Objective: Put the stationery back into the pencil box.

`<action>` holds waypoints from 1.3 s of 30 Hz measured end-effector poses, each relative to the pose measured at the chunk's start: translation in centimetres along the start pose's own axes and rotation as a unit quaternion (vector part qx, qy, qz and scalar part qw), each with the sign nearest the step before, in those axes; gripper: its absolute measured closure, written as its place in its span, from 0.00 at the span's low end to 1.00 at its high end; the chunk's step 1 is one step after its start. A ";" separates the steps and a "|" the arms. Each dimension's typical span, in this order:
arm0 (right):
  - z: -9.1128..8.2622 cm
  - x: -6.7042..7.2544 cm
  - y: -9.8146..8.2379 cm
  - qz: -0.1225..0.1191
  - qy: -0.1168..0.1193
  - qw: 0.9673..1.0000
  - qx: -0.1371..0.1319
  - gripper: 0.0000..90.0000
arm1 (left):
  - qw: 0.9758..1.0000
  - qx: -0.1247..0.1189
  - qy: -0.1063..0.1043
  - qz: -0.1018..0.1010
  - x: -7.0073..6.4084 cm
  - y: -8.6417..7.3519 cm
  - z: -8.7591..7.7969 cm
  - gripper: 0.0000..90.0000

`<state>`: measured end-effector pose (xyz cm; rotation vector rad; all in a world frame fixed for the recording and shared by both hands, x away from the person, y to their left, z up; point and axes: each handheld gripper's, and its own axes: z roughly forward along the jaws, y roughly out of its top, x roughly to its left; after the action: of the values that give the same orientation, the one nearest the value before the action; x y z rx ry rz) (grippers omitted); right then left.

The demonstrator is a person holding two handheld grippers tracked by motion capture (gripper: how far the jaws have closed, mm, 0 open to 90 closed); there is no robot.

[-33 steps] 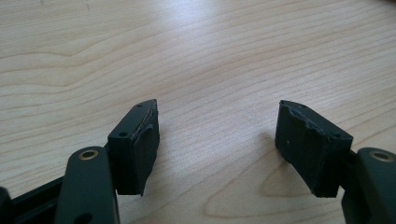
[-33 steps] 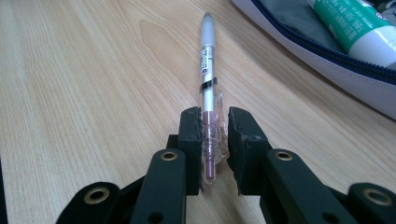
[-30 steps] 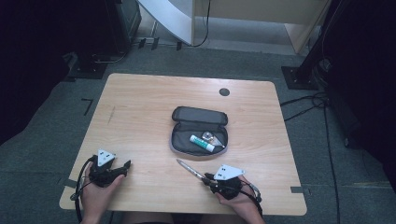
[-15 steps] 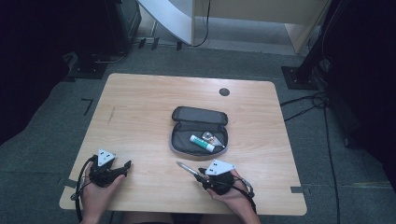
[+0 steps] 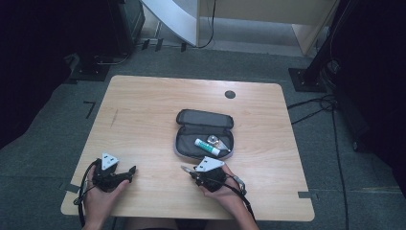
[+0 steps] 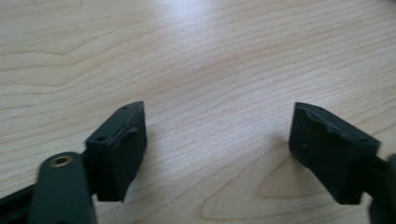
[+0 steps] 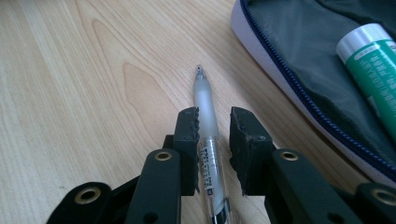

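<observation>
Right gripper (image 7: 212,128): jaws around pen (image 7: 205,116), small gap at one pad | left gripper (image 6: 215,149): jaws wide, just opened further, nothing between | pencil case (image 5: 203,134): unzipped, near pen.

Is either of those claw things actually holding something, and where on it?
The right gripper has a pen between its jaws, around mid-barrel; whether they pinch it is unclear. The left gripper is open, holding nothing.

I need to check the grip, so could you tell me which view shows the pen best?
The right gripper view: the pen lies between the jaws, close and sharp. The high view catches just its tip.
</observation>
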<state>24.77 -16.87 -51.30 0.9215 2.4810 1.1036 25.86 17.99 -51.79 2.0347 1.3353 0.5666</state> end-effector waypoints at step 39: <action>-5.3 -2.8 5.1 -0.001 0.008 0.997 -0.075 0.90 | 1.000 0.010 0.005 -0.006 -0.1 0.1 0.3 0.05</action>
<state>26.62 -19.09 -44.00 0.8685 2.3728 1.2818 26.07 17.78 -51.89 2.0413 1.3637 0.5613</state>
